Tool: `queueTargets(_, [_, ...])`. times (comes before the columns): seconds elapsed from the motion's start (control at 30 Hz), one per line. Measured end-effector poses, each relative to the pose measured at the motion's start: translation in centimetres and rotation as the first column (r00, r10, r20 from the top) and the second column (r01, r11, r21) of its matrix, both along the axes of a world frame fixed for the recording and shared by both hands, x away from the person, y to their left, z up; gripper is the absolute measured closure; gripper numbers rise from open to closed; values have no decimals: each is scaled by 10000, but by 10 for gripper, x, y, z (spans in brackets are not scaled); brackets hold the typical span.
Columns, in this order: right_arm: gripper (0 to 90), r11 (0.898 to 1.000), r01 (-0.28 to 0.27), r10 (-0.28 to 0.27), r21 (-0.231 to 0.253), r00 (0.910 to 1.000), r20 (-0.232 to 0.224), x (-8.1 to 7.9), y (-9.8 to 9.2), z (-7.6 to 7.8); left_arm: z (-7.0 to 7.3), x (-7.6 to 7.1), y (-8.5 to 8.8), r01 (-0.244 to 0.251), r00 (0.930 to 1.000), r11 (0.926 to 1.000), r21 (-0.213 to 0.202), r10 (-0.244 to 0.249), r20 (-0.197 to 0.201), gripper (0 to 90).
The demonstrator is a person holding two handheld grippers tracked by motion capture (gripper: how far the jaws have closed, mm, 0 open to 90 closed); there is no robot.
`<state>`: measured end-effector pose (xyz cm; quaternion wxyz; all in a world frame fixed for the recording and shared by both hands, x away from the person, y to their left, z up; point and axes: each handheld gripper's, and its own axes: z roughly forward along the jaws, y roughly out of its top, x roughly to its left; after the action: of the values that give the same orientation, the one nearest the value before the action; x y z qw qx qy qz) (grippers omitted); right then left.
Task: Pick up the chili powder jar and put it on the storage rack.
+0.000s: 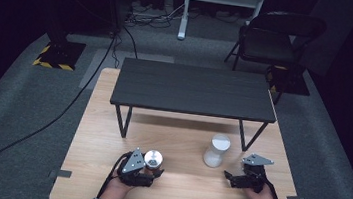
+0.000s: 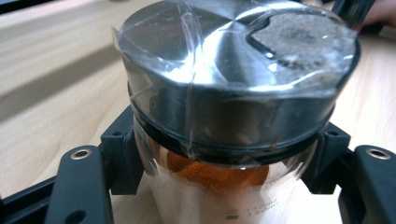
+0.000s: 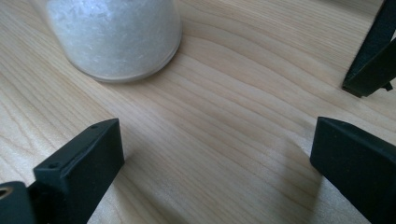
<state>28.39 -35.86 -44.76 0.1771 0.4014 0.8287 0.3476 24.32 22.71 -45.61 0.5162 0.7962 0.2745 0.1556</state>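
Spice shaker (image 2: 233, 116), with its taped steel lid and orange powder inside, sits clamped between the jaws of the left gripper (image 1: 149, 169), which grip the glass just under the lid. Keep it upright and the squeeze steady, since smooth glass could slip. Well off to its right, the right gripper (image 1: 236, 179) rests with jaws apart, the salt shaker (image 1: 217, 151) just ahead of it.

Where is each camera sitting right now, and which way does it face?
High view: above the person's side, looking forward and down on the wooden table; both hands, left tool, right tool.
Left gripper view: on the left tool, looking along its jaws, shut on the spice jar.
Right gripper view: on the right tool, looking along open jaws toward the salt jar.
Shared: the high view has both jars, spice jar, salt jar.
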Motion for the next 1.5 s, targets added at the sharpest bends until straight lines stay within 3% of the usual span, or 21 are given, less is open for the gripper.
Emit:
queueTargets(0.03, [24, 10000, 6, -6, 10, 10000, -1, 0, 0, 0, 9, 1, 0, 70, 9999, 9998, -193, -68, 74, 301])
queueTargets(0.1, [24, 10000, 6, -6, 9, 10000, 0, 0, 0, 0, 14, 2, 0, 96, 9999, 9998, -200, -95, 79, 300])
queueTargets(0.17, [24, 10000, 6, -6, 8, 10000, 2, 0, 0, 0, 32, 9, 1, 48, 10000, 9992, -403, -49, -16, 300])
queueTargets(0.23, [24, 10000, 5, -5, 7, 10000, 1, 0, 0, 0, 39, 10, 1, -32, 10000, 9989, -459, 32, 3, 300])
queueTargets(0.33, [24, 10000, 4, -4, 10, 10000, 4, 1, 1, 0, 61, 12, 0, -221, 9993, 9983, -540, 237, 278, 301])
queueTargets(0.37, [24, 10000, -19, 19, 6, 10000, 6, 1, 0, 0, 77, 15, -2, -339, 9984, 9978, -575, 364, 432, 301])
queueTargets(0.4, [24, 10000, -33, 33, 1, 10000, 3, 2, 0, 0, 77, 15, -2, -339, 9984, 9978, -575, 364, 432, 301])
queueTargets(0.43, [24, 10000, -33, 33, 1, 10000, 3, 2, 0, 0, 86, 18, -2, -394, 9980, 9975, -585, 421, 462, 301])
queueTargets(0.47, [24, 10000, -50, 50, -2, 10000, 6, 2, 0, 0, 103, 23, -4, -526, 9970, 9969, -587, 557, 537, 301])
queueTargets(0.5, [24, 10000, -50, 50, -2, 10000, 6, 2, 0, 0, 103, 23, -4, -526, 9970, 9969, -587, 557, 537, 301])
queueTargets(0.53, [24, 10000, -55, 55, -2, 10000, 4, 2, 0, 0, 120, 28, -7, -613, 9956, 9962, -617, 653, 665, 301])
queueTargets(0.57, [24, 10000, -55, 55, -2, 10000, 4, 2, 0, 0, 120, 28, -7, -613, 9956, 9962, -617, 653, 665, 301])
queueTargets(0.6, [24, 10000, -64, 64, -5, 10000, 6, 2, 0, 0, 135, 34, -8, -635, 9946, 9949, -784, 695, 769, 301])
queueTargets(0.63, [24, 10000, -64, 64, -5, 10000, 6, 2, 0, 0, 135, 34, -8, -635, 9946, 9949, -784, 695, 769, 301])
queueTargets(0.83, [24, 10000, -99, 99, 2, 10000, 4, 3, -1, 0, 171, 50, -20, -1021, 9863, 9902, -953, 1132, 1198, 301])
queueTargets(1.0, [24, 9999, -125, 125, 13, 9999, 2, 3, -1, 0, 186, 70, -33, -1380, 9807, 9853, -1012, 1502, 1254, 301])
queueTargets(1.1, [25, 9999, -151, 151, 15, 9999, 16, 3, -1, 0, 193, 81, -44, -1630, 9777, 9843, -677, 1704, 1230, 301])
queueTargets(1.37, [27, 9997, -239, 239, 48, 9997, -9, 5, -3, 0, 188, 100, -57, -1918, 9782, 9810, -311, 1936, 752, 301])
queueTargets(1.5, [27, 9997, -240, 240, 51, 9997, -6, 5, -3, 0, 189, 105, -64, -1964, 9790, 9804, 157, 1952, 590, 300])
